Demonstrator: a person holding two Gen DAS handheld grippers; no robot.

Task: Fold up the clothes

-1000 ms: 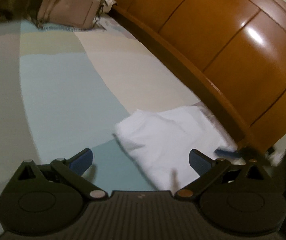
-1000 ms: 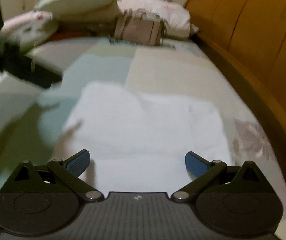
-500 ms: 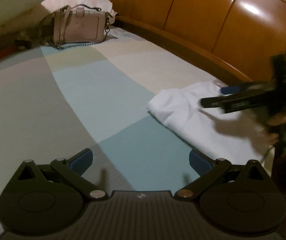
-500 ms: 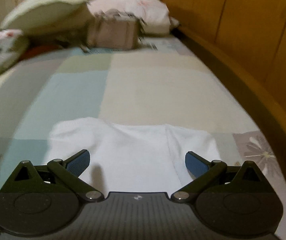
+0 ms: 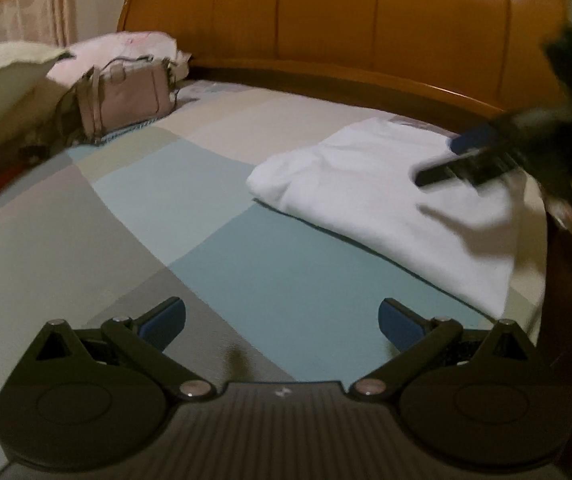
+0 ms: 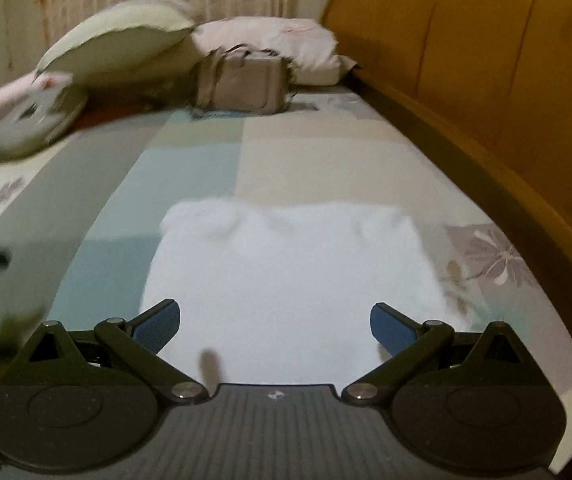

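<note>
My left tool (image 5: 282,320) hangs wide open and empty over the teal patch of the bed (image 5: 158,184), and my right tool (image 6: 275,322) is just as open, gripping nothing, low over the near part of the folded white garment (image 6: 290,276). That garment lies flat on the bed along the edge that runs by the wooden headboard (image 6: 486,80). A beige handbag (image 6: 242,88) and pillows (image 6: 126,36) sit at the far end, well apart from it.

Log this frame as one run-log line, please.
left gripper: jaws open, empty, over bedspread | right gripper: jaws open, empty, above white garment | garment: folded, lying flat
</note>
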